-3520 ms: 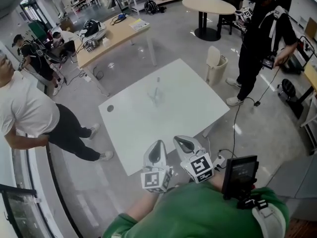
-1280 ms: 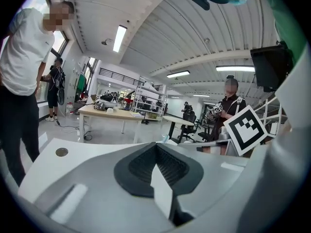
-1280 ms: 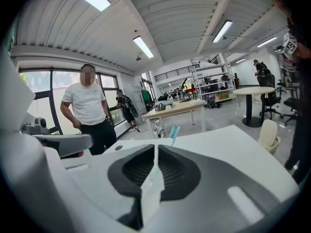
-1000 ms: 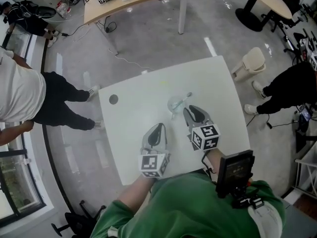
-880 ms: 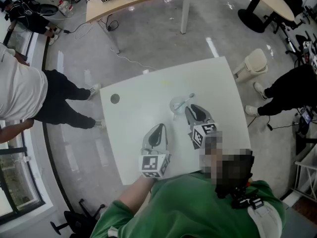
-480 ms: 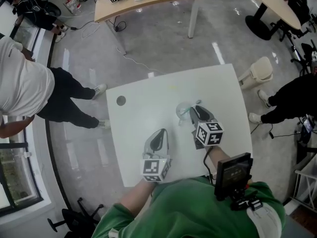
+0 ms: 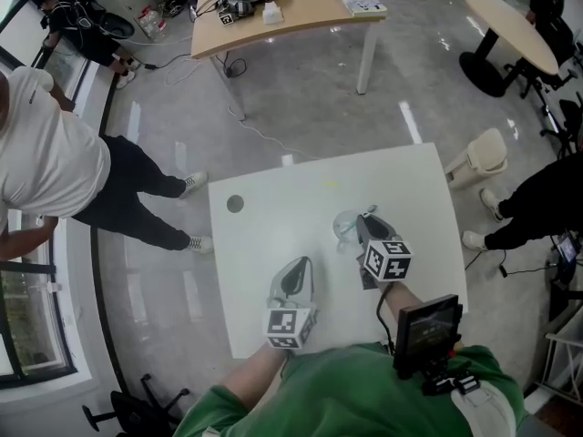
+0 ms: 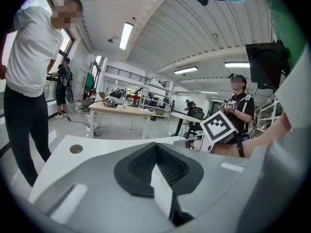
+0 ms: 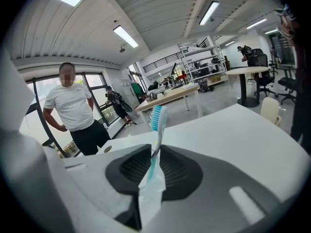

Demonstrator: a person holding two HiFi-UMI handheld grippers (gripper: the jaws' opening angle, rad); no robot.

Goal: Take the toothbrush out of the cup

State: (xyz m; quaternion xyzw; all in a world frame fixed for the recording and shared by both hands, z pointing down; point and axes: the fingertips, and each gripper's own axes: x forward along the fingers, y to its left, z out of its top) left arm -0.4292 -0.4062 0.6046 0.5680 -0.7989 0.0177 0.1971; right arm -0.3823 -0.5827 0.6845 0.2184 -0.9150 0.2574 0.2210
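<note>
Toothbrush (image 9: 158, 119) position: clamped between the jaws of the right claw (image 9: 153, 157), which are closed on its stem. The blue-and-white bristle head projects upright beyond the jaw tips, with nothing touching it. In the head view the right claw lies over the white surface (image 7: 273, 235), its tip just beside the clear cup (image 7: 345, 226), which stands upright near the centre of the surface. Whether the handle end is inside the cup cannot be determined. Left claw (image 8: 156, 154): jaws together, nothing between them. It lies nearer the person's edge of the surface, apart from the cup. A dark round cap (image 7: 236, 204) sits in the surface near its far left corner. A person in a white shirt (image 7: 46, 167) stands on the floor beside the left edge of the surface.
</note>
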